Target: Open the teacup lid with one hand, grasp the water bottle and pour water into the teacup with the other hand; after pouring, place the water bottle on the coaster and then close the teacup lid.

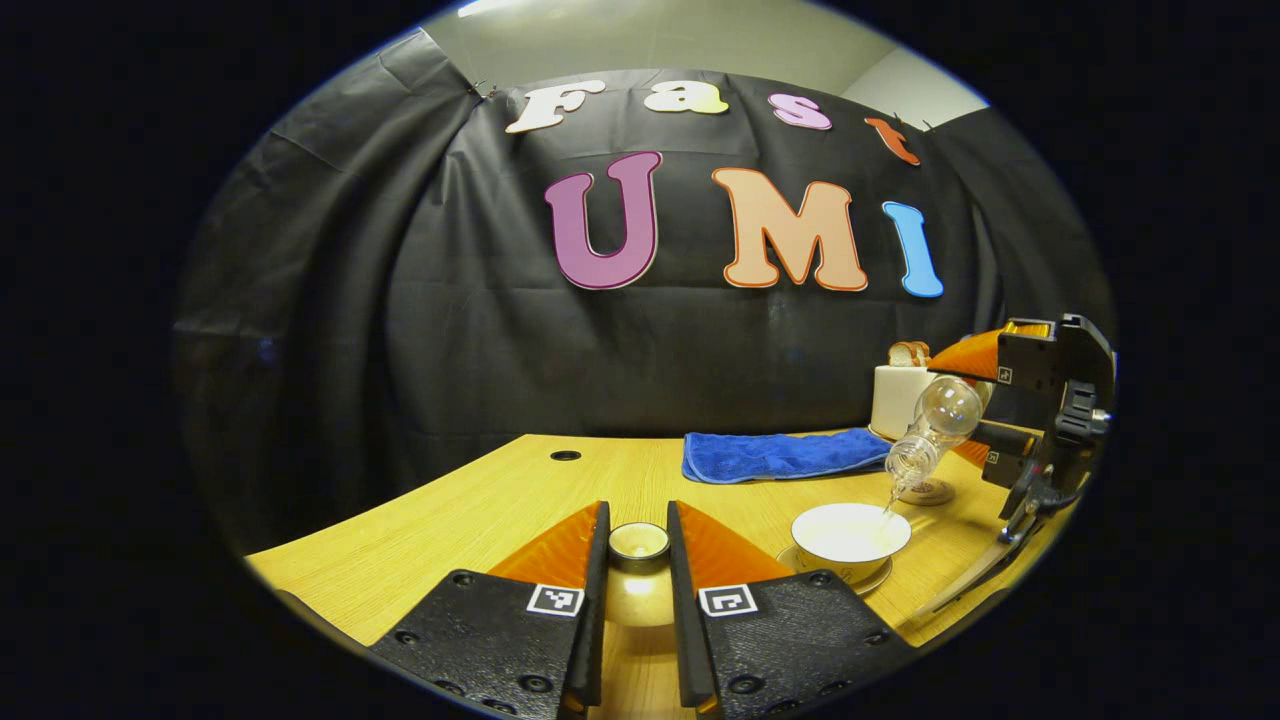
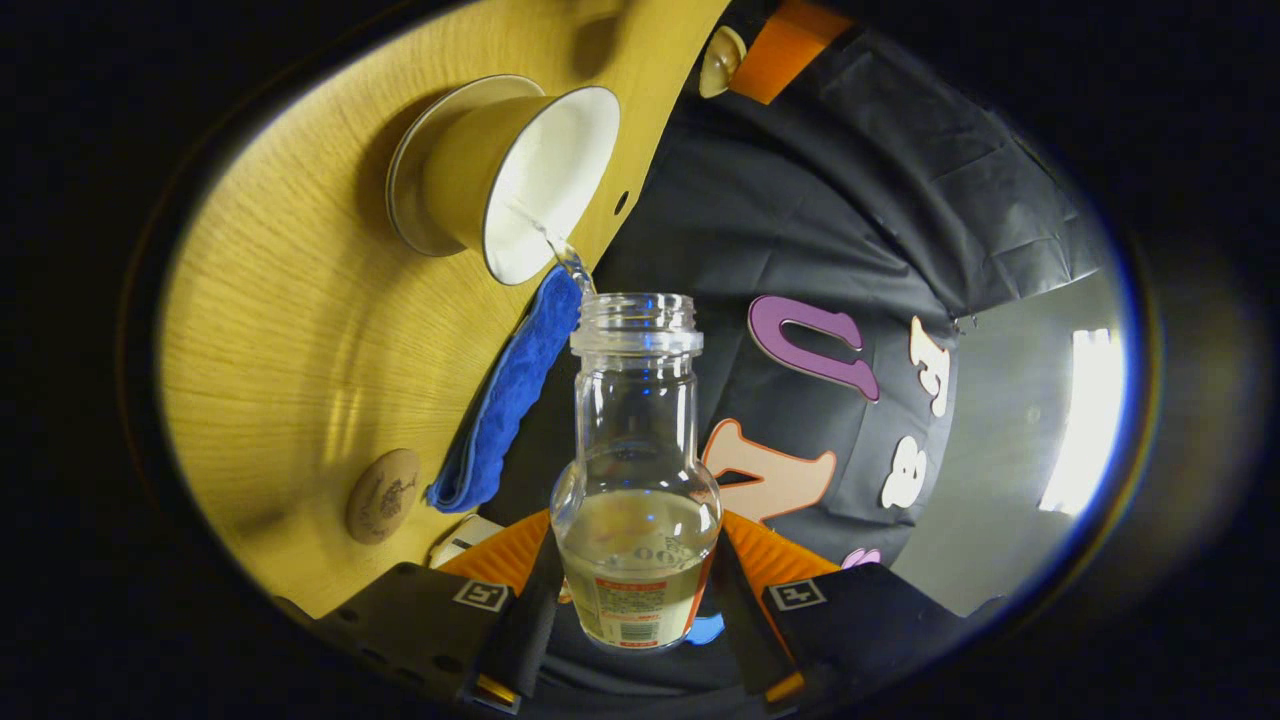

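Left gripper: jaws narrowed onto the small round teacup lid, one finger pressing each side, the lid held above the light wooden bench. To its right on the bench stands the open white porcelain teacup on a pale saucer. Right gripper: jaws closed on the lower body of a clear glass water bottle, uncapped and tilted neck-down, with liquid pooled near its labelled base in the right gripper view. A thin stream of water runs from the bottle mouth into the teacup; in the left gripper view the same bottle hangs just above and to the right of the cup rim, carried by the right gripper. A small round brown coaster lies bare on the bench beyond the cup, and a folded blue cloth lies along the bench's far edge. A white block-shaped object stands beside the cloth; what it is cannot be told.
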Demonstrator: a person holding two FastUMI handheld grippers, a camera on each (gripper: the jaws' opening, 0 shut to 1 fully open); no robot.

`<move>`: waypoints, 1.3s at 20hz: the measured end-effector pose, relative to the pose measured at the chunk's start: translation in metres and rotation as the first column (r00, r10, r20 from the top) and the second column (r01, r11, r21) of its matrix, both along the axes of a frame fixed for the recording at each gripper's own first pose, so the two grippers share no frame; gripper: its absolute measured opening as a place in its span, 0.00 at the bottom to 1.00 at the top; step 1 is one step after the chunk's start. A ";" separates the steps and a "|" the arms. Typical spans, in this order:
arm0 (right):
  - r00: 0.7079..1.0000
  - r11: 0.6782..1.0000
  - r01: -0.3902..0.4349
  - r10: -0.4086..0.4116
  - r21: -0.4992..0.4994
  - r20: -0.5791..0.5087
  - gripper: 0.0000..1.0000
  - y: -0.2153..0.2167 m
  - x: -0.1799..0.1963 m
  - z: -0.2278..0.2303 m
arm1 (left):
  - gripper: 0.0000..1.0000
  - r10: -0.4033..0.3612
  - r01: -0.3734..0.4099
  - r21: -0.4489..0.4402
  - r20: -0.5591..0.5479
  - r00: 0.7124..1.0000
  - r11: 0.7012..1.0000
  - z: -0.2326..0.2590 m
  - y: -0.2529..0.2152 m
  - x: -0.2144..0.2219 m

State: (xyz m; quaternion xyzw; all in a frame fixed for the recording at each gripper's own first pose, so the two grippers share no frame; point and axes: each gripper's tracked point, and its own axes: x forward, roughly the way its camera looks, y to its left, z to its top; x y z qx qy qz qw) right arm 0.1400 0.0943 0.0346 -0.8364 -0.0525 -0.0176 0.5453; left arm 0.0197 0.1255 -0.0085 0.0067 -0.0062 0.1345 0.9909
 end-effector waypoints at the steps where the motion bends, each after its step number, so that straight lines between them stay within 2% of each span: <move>1: 1.000 1.000 -0.007 0.008 -0.013 0.012 0.78 -0.001 0.001 0.001 | 0.27 0.000 0.000 0.000 0.000 1.000 1.000 0.000 0.000 0.000; 9: 0.995 0.995 -0.043 0.050 -0.086 0.081 0.77 0.009 0.005 0.027 | 0.27 0.000 0.000 0.000 0.000 1.000 1.000 0.000 0.000 -0.001; 13: 0.987 0.984 -0.075 0.096 -0.159 0.127 0.78 0.018 0.004 0.039 | 0.27 0.000 0.000 0.000 0.000 1.000 1.000 0.000 0.000 0.000; 17: 0.988 0.987 -0.067 0.086 -0.147 0.127 0.79 0.013 0.006 0.038 | 0.27 0.001 -0.001 0.000 0.000 1.000 1.000 0.000 -0.001 0.000; 19: 0.994 0.997 -0.045 0.052 -0.068 0.093 0.77 0.009 0.006 0.031 | 0.27 0.006 -0.006 0.001 -0.001 1.000 1.000 0.000 0.000 0.000; 21: 1.000 0.996 -0.010 0.008 0.089 0.020 0.80 -0.002 0.005 0.010 | 0.27 0.007 -0.007 0.000 0.000 1.000 1.000 0.001 0.001 -0.001; 25: 0.997 0.952 0.032 -0.009 0.303 -0.075 0.77 0.005 -0.002 -0.013 | 0.27 0.008 -0.008 0.000 -0.001 1.000 1.000 0.000 0.000 0.001; 26: 0.996 0.938 0.044 -0.012 0.345 -0.094 0.78 0.004 -0.002 -0.017 | 0.27 0.008 -0.008 0.000 0.000 1.000 1.000 0.000 0.000 0.000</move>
